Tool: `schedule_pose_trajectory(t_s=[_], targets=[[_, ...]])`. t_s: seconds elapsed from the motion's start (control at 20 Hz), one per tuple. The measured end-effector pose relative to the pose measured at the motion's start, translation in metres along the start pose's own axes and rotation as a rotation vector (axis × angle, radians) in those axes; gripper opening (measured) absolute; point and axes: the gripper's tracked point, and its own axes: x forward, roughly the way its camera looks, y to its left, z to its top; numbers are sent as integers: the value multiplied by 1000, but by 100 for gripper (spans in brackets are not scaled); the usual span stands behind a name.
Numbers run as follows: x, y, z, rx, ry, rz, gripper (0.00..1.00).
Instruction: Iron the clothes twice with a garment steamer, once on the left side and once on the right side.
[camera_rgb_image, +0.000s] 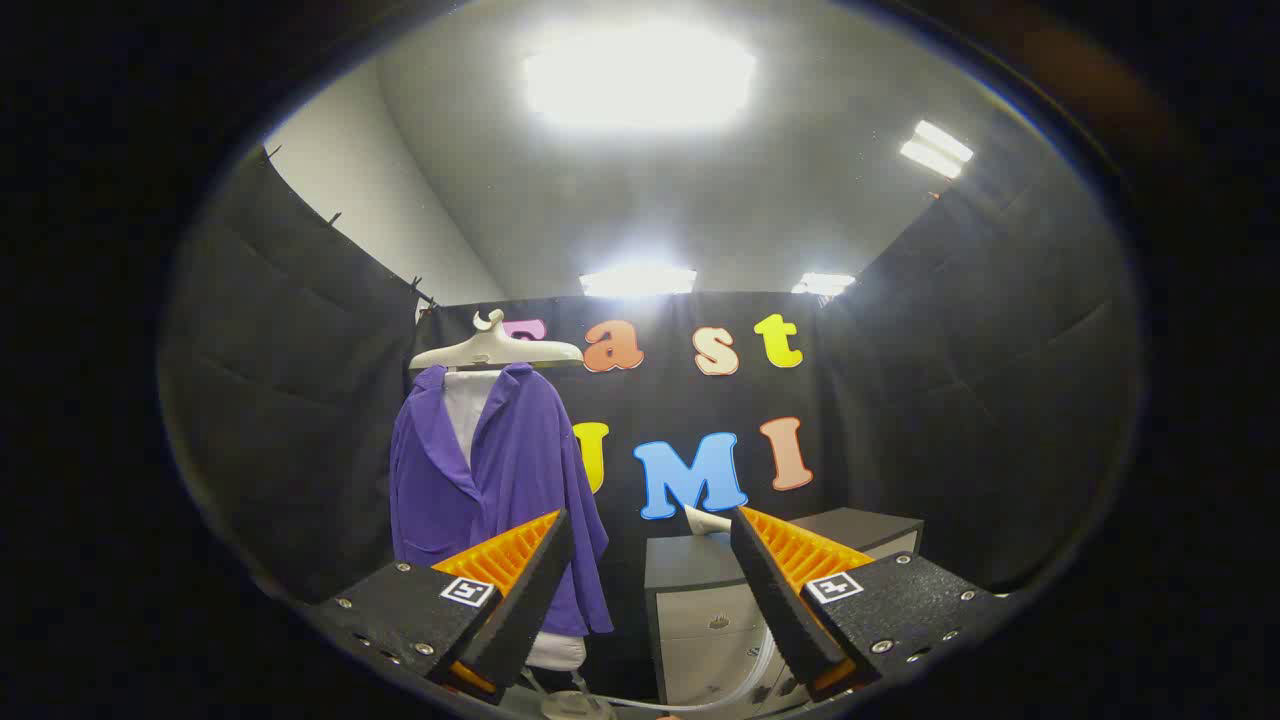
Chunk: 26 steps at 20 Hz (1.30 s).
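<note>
A purple jacket (500, 480) hangs open on a white hanger (492, 347) over a white board, beyond my left finger and against the booth's back wall. My gripper (650, 525) stands open with nothing between its fingers. Just past the right fingertip a white part of the garment steamer (705, 520) peeks out on top of a cabinet. A white hose (700, 700) runs low between the fingers toward a round white base (570, 705) under the jacket.
A grey cabinet (700, 600) with white drawers stands right of the jacket, just ahead of the right finger. Black cloth walls close the booth on both sides. Ceiling lights glare overhead.
</note>
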Motion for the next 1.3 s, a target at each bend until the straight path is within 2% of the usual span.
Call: schedule_pose_trajectory(t_s=[0.8,1.0,1.3], targets=[[-4,-2,-36,3,98,11,96],[4,-7,-24,-3,87,9,96],[38,-5,28,-26,13,29,96]])
